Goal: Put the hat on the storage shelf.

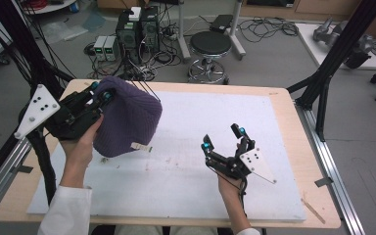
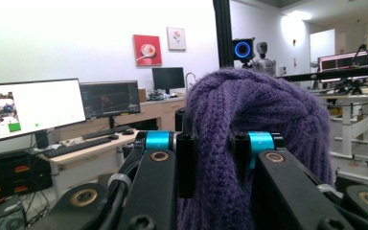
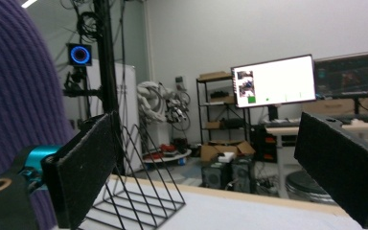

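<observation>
Left hand-held gripper [image 2: 214, 163] clamps purple knit hat [image 2: 258, 110].

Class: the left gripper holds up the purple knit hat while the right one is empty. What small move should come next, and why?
Probably bring the right gripper, jaws open and empty, across to the hanging edge of the purple hat. The left gripper is pinching one fold only, so the hat droops unsupported above the table.

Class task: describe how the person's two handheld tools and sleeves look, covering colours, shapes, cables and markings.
Each tool, left tool and right tool, has a black frame of hinged links, teal joints near the jaws and flat black pads. On top sits a pale three-cornered plate with small dark dots. A black cable trails from the left tool. White sleeves cover the forearms.
</observation>
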`<state>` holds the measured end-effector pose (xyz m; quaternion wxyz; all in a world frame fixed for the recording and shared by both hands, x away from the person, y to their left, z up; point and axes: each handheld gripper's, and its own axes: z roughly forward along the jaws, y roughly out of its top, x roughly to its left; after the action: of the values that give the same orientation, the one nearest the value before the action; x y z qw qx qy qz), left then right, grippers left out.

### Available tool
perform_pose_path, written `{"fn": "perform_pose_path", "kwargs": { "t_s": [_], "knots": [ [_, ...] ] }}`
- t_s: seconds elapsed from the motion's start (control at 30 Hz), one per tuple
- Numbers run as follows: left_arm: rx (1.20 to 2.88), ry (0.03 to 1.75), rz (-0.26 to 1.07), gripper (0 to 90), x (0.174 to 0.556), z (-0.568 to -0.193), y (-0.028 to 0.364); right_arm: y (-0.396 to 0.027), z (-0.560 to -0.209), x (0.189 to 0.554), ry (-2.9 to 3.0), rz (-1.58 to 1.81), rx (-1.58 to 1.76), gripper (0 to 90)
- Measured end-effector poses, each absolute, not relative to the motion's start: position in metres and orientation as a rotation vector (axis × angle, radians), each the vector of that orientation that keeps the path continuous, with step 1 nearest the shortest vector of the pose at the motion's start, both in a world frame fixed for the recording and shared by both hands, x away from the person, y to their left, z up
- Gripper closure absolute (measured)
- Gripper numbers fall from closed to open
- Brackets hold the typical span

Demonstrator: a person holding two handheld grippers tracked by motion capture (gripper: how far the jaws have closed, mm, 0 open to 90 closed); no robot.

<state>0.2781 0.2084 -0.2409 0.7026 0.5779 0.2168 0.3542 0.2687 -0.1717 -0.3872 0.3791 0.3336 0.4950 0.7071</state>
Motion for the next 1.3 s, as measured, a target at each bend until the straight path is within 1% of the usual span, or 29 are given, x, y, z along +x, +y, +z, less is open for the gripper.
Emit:
{"fn": "perform_pose_path", "kwargs": {
  "t_s": [0.17,0.43,0.63,0.77,0.8,0.87,0.9,0.93,0.97,1.0,1.03,1.1,1.17,1.2,1.3],
  "knots": [
    [1.285,0.478,0.761,79.4,0.284,-0.239,0.205,-0.15,-0.384,0.281,1.31,1.839,0.807,6.8],
    [1.296,0.466,0.671,79.3,0.299,-0.241,0.205,-0.117,-0.37,0.304,1.454,1.873,0.716,6.9],
    [1.271,0.454,0.562,79.3,0.313,-0.243,0.211,-0.093,-0.362,0.315,1.63,1.909,0.591,6.9],
    [1.31,0.397,0.461,79.3,0.321,-0.247,0.212,-0.081,-0.36,0.323,1.695,1.93,0.574,7.0],
    [1.316,0.391,0.441,79.3,0.323,-0.248,0.212,-0.078,-0.359,0.326,1.727,1.946,0.57,9.2],
    [1.321,0.391,0.417,79.3,0.326,-0.249,0.213,-0.075,-0.357,0.329,1.781,1.979,0.534,21.0],
    [1.318,0.392,0.403,79.3,0.327,-0.25,0.214,-0.073,-0.356,0.33,1.802,1.984,0.523,23.4],
    [1.319,0.394,0.4,79.2,0.328,-0.25,0.215,-0.07,-0.354,0.33,1.817,1.98,0.5,29.1],
    [1.319,0.397,0.399,79.2,0.329,-0.25,0.216,-0.068,-0.353,0.329,1.833,1.977,0.477,39.1],
    [1.319,0.399,0.4,79.2,0.33,-0.25,0.217,-0.066,-0.352,0.328,1.84,1.974,0.458,44.8],
    [1.321,0.401,0.403,79.2,0.33,-0.25,0.219,-0.064,-0.351,0.327,1.844,1.959,0.451,48.5],
    [1.327,0.411,0.41,79.2,0.331,-0.25,0.222,-0.062,-0.351,0.325,1.856,1.925,0.461,61.0],
    [1.339,0.42,0.427,79.2,0.331,-0.25,0.224,-0.061,-0.35,0.324,1.845,1.883,0.48,70.9],
    [1.347,0.423,0.44,79.2,0.331,-0.25,0.226,-0.061,-0.35,0.323,1.841,1.874,0.499,73.9],
    [1.366,0.437,0.479,79.2,0.331,-0.249,0.232,-0.062,-0.346,0.323,1.809,1.863,0.556,76.5]
  ]
}}
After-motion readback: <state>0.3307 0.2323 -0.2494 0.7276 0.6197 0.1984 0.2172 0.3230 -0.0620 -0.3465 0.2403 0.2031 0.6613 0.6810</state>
